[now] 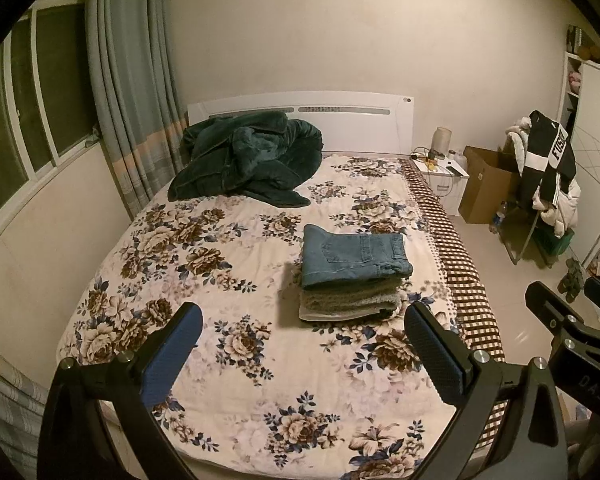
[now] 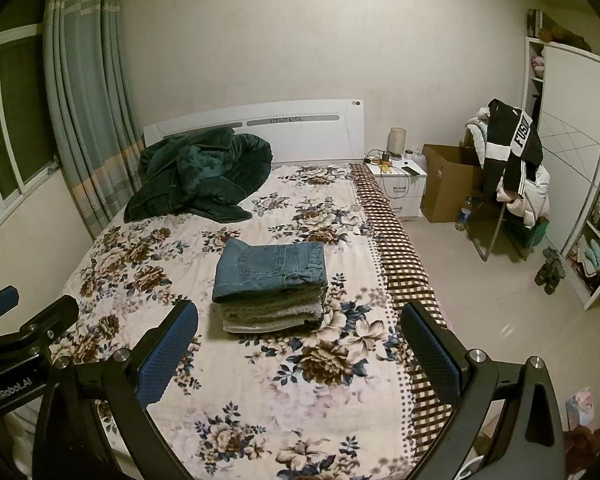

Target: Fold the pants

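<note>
Folded jeans [image 1: 354, 256] topped a stack mid-bed [image 1: 220, 360]. The left gripper [image 1: 304, 344] and right gripper [image 2: 300, 344] hovered near it, jaws apart, empty. Folding looked finished; next probably withdrawing.

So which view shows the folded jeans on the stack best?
The right wrist view: the folded jeans sit nearer the frame's centre between the open fingers. The left wrist view shows them equally unobstructed, but further right.
</note>
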### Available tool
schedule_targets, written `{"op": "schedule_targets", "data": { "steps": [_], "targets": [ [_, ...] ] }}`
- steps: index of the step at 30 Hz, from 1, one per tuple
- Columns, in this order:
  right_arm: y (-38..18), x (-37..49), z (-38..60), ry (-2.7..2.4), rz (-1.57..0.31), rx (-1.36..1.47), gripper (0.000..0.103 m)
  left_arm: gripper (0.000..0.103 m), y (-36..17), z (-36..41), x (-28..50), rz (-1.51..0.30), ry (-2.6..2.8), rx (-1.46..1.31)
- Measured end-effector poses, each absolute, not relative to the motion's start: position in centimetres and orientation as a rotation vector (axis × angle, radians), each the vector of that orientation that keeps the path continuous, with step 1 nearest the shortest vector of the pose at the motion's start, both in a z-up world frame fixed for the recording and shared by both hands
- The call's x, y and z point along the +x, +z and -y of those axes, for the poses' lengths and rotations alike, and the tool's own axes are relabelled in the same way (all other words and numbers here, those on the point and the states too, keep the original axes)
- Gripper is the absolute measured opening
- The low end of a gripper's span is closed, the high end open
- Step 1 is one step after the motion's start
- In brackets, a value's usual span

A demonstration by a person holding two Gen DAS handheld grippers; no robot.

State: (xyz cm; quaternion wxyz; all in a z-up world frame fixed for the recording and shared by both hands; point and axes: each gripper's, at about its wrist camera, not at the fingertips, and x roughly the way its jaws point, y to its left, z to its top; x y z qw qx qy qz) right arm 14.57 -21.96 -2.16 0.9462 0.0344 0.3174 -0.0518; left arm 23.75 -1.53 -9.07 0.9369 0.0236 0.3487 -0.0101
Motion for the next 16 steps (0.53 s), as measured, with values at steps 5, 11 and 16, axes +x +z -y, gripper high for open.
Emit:
{"op": "schedule_targets", "data": {
  "steps": [5, 11, 16],
  "targets": [
    [-2.23, 14.58, 21.94, -0.106, -0.648, 0.069, 0.103, 0.103, -9.13, 1.64, 23.69, -0.713, -0.020, 0.049],
    [-2.16, 14.49, 21.96, -0.108, -0.648, 0.071, 0.103, 0.103, -9.08, 1.55, 23.74, -0.711, -0.022, 0.049],
    [-2.15, 14.48, 22.00, -0.108, -0.646, 0.072, 0.103, 0.103, -8.94, 1.84, 23.61, -0.701, -0.030, 0.048]
  ]
}}
